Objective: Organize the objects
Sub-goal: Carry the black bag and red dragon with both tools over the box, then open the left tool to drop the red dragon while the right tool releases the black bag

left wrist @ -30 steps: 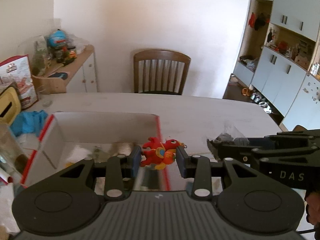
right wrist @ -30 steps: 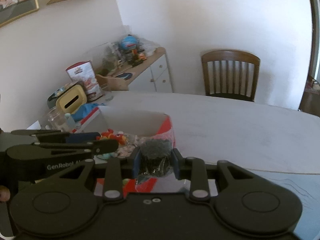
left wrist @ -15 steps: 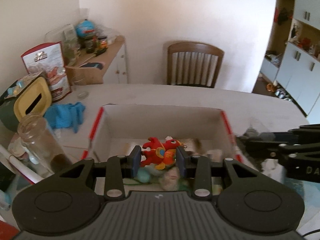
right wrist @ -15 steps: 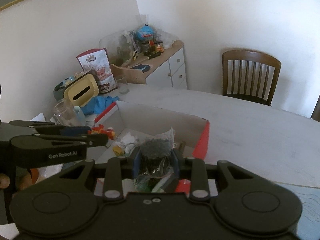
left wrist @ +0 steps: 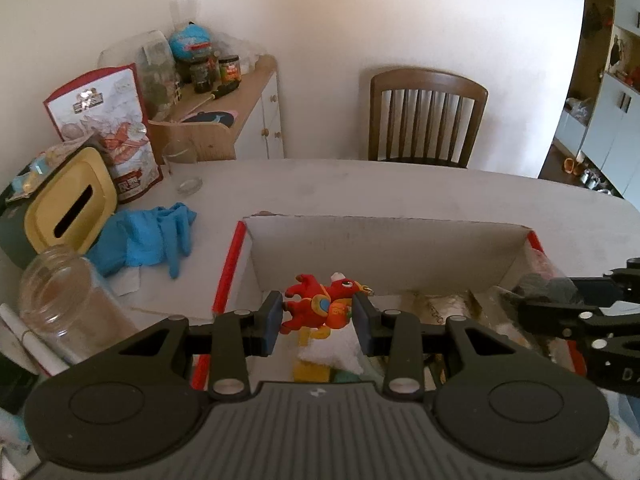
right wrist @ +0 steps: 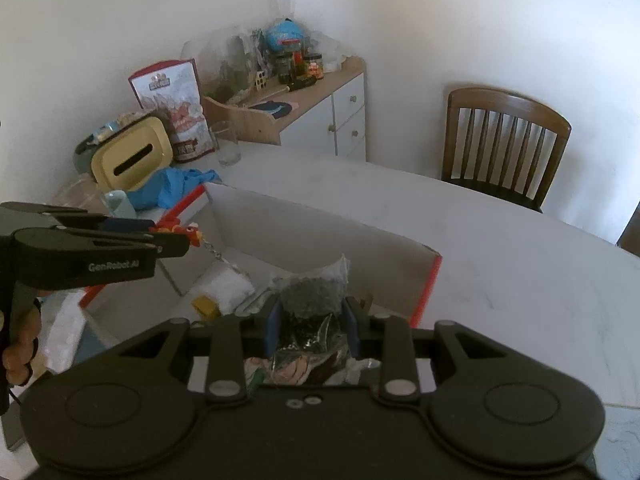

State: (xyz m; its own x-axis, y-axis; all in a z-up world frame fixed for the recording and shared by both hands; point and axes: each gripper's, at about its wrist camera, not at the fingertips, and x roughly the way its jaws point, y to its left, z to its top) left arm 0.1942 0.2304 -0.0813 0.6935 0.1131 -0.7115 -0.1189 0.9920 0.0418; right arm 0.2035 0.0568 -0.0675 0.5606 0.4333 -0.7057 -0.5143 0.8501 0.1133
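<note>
Both loads sat above the open white box (left wrist: 384,244). My left gripper (left wrist: 318,314) was clamped on the red toy keychain (left wrist: 320,310), long axis crosswise between the pads, chain dangling, centre frame over the box's left half. My right gripper (right wrist: 311,322) was closed on the clear bag of dark bits (right wrist: 310,300), lower centre, over the right half. Release looked like straight down for each.
</note>
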